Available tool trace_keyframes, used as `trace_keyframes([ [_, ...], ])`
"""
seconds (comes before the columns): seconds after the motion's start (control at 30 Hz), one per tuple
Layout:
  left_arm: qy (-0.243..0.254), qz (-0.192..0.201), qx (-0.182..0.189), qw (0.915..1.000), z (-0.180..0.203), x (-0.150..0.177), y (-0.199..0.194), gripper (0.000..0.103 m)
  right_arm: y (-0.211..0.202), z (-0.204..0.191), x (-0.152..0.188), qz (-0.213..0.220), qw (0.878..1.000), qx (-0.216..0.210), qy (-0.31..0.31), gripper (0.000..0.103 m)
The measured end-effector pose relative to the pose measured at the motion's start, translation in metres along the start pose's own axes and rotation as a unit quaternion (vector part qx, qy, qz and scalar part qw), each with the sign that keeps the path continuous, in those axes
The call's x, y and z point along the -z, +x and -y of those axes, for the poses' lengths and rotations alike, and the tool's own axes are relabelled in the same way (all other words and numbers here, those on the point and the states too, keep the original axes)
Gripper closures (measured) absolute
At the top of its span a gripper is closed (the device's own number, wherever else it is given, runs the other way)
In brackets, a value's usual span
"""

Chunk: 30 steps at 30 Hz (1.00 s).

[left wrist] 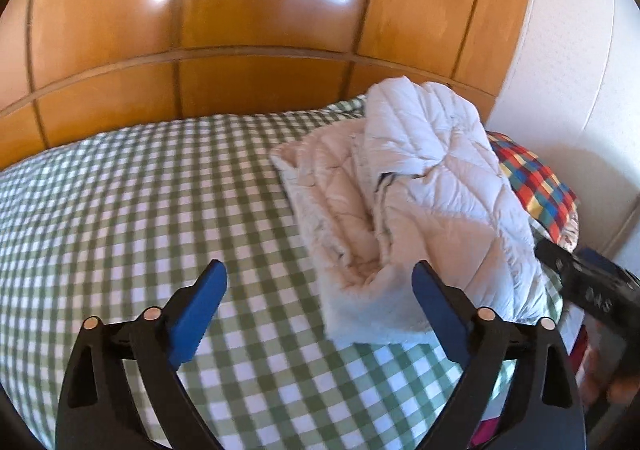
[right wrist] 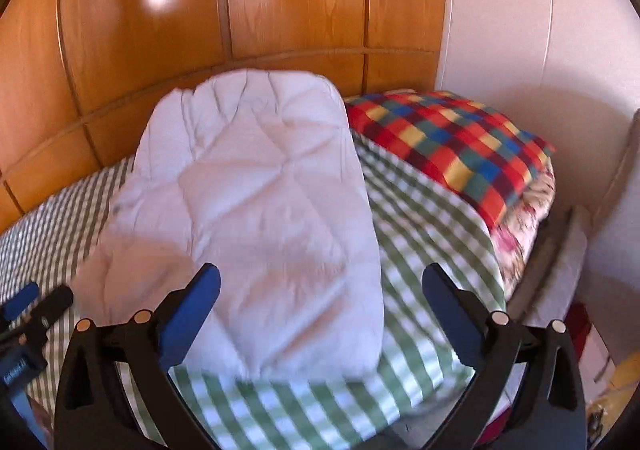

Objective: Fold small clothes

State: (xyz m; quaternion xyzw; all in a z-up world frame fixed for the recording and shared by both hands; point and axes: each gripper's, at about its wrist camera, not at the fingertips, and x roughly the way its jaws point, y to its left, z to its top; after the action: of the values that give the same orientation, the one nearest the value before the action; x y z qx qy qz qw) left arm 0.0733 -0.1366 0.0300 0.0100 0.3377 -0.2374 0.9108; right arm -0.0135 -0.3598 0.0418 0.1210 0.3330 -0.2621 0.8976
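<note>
A white quilted garment point(left wrist: 420, 201) is lying folded in a bundle on the bed point(left wrist: 120, 209), toward its right side and near the far edge, where the green-checked cover is meeting the wooden wardrobe point(left wrist: 240, 9). In the left wrist view its fleecy lining is showing along the left and near side of the bundle, with the quilted shell lying over the top. The left tool point(left wrist: 320, 290) is hovering above the cover with its jaws spread wide, gripping nothing; its right blue finger point(left wrist: 436, 306) is overlapping the near edge of the garment in that view, though whether it is touching cannot be told. The right tool point(right wrist: 320, 294) is also standing wide open and gripping nothing, with the garment point(right wrist: 256, 201) lying between and beyond its fingers; that view is blurred. A multicoloured checked pillow point(right wrist: 452, 145) is sitting just right of the garment at the bed's far right corner, against the white wall point(right wrist: 520, 29). Each tool is showing at the edge of the other's view.
</note>
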Motion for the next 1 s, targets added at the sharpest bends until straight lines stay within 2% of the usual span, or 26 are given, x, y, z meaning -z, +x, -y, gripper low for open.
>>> trace_keyframes([
  [0.07, 0.005, 0.003, -0.018, 0.9998, -0.003, 0.009, -0.011, 0.004, -0.008, -0.002, 0.012, 0.0, 1.0, 0.021, 0.006, 0.002],
  [0.2, 0.016, 0.008, -0.036, 0.9992, -0.003, 0.021, -0.025, 0.004, -0.021, -0.007, 0.028, 0.01, 1.0, 0.016, 0.0, 0.002],
  [0.4, 0.018, 0.006, -0.025, 0.9995, 0.003, 0.037, -0.046, 0.004, -0.041, -0.009, 0.039, 0.023, 1.0, 0.009, -0.002, 0.002],
  [0.6, 0.01, 0.018, -0.03, 0.9994, 0.007, 0.04, -0.06, 0.004, -0.057, -0.011, 0.046, 0.035, 0.999, -0.009, 0.0, 0.002],
  [1.0, 0.016, 0.044, -0.071, 0.9964, 0.014, 0.039, -0.071, 0.004, -0.069, -0.02, 0.049, 0.052, 0.999, -0.01, 0.0, 0.002],
])
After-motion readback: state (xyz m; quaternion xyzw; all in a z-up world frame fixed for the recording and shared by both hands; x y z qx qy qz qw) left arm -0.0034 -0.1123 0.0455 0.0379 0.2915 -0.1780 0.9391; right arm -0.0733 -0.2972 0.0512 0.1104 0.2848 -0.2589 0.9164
